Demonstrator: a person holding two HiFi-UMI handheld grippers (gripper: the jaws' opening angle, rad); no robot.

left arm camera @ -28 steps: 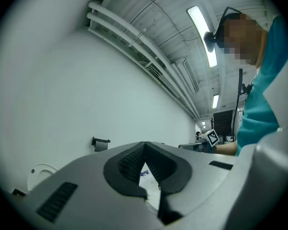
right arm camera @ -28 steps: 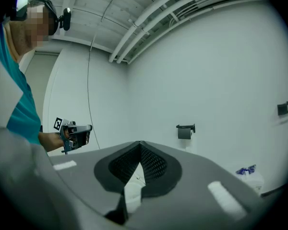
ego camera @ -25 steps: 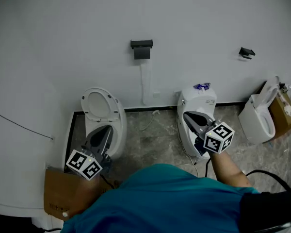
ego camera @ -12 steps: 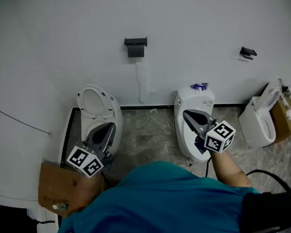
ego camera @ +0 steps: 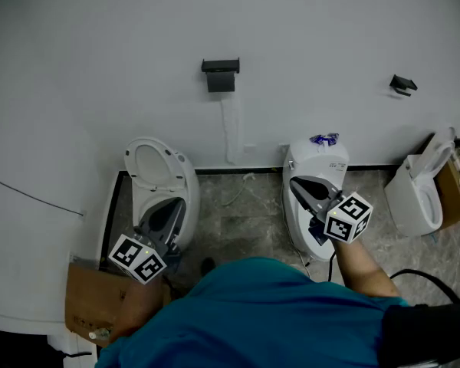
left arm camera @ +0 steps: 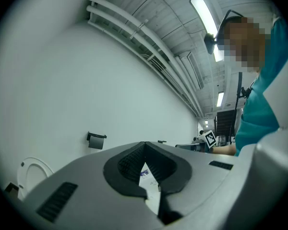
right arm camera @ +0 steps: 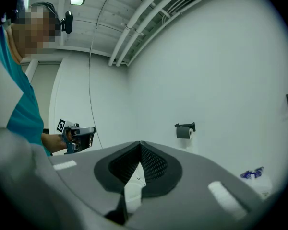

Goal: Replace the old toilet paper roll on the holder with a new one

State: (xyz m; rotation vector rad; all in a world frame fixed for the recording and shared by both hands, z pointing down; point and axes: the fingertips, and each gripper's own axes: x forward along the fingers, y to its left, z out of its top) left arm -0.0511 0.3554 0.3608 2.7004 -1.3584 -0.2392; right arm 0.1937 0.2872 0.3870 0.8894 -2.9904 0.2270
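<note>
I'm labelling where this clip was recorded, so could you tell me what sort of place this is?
Probably a mock bathroom in a workshop or lab: three toilets stand unpartitioned along one white wall, a toilet paper holder hangs on it, and bare pipes and strip lights run overhead.

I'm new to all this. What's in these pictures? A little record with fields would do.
Wall: dark paper holder, touched by neither gripper
Floor: left toilet, middle toilet, right toilet, cardboard box
Left gripper: jaws shut, empty
Right gripper: jaws shut, empty
Person: teal shirt
</note>
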